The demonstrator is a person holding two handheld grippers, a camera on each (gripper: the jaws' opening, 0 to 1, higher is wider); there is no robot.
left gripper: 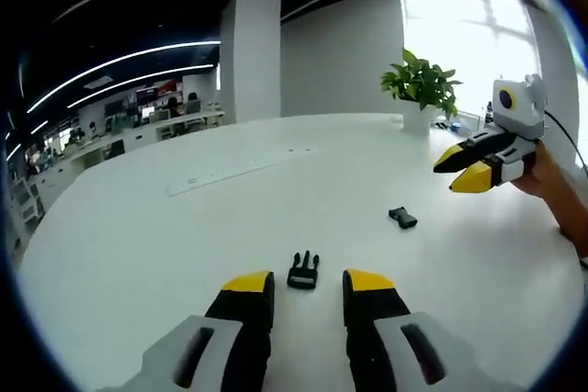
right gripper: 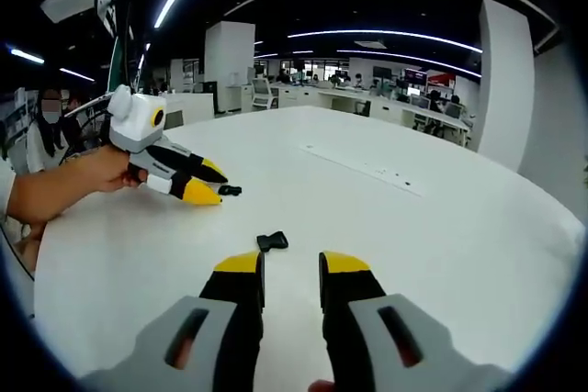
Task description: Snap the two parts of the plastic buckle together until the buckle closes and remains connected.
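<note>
Looking along my left claw (left gripper: 308,284), I see the pronged half of the buckle (left gripper: 303,271) lying on the white bench (left gripper: 165,245) just ahead of the yellow tips, roughly centred between them and touching neither. The socket half (left gripper: 402,218) lies well apart from it, further out on the bench toward my right claw (left gripper: 467,170), which hangs above the surface there.

In the right gripper view, one buckle piece (right gripper: 272,241), which I take for the socket half, sits just ahead of the right claw (right gripper: 291,265), slightly toward its left jaw and free of both. The other piece (right gripper: 230,191) lies right at the tip of my left claw (right gripper: 207,184), too small there for me to tell whether they touch.

By my reading the task is barely begun: both halves lie loose and separate, neither is picked up, and nothing is mated. Still to do are both grasps, lining the prongs up with the socket mouth, and pressing them home until they latch.

The left claw stands parted with a clear gap between its jaws, holding nothing. The right claw is parted more narrowly, also empty. Each gap looks wide enough for its piece.

A potted plant (left gripper: 423,84) stands at the bench's far edge, well clear of the work.
</note>
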